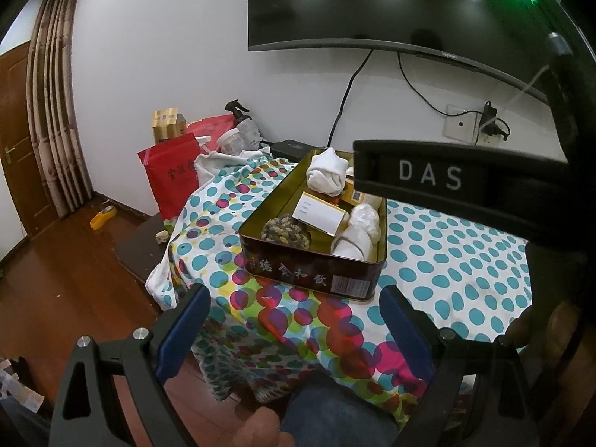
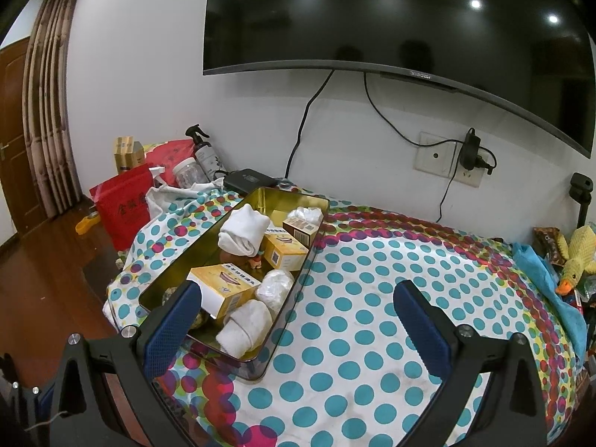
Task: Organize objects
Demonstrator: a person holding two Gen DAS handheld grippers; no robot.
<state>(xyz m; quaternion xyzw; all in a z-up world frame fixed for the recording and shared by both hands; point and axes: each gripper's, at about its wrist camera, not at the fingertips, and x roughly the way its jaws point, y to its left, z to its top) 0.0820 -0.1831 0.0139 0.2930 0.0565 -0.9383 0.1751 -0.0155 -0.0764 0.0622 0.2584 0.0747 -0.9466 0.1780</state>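
Observation:
An open rectangular tin [image 1: 309, 273] [image 2: 298, 290] stands on a table with a dotted cloth [image 1: 447, 260] [image 2: 372, 316]. It holds rolled white socks [image 1: 326, 171] [image 2: 242, 238], yellow boxes [image 2: 223, 288], a white card [image 1: 320, 214], a woven ball [image 1: 285, 232] and white plastic bundles [image 2: 275, 285]. My left gripper [image 1: 294, 326] is open and empty, held in front of the tin's near end. My right gripper [image 2: 298, 320] is open and empty, above the tin's near right corner. The right gripper's body [image 1: 458, 182] crosses the left wrist view over the tin's far right.
A wall TV [image 2: 391, 18] hangs behind the table with cables and a socket [image 2: 443, 156]. Red bags [image 2: 126, 205], a spray bottle [image 2: 203, 152], a jar and a box stand at the table's far left. A duck toy [image 2: 575, 260] and blue cloth lie at the right.

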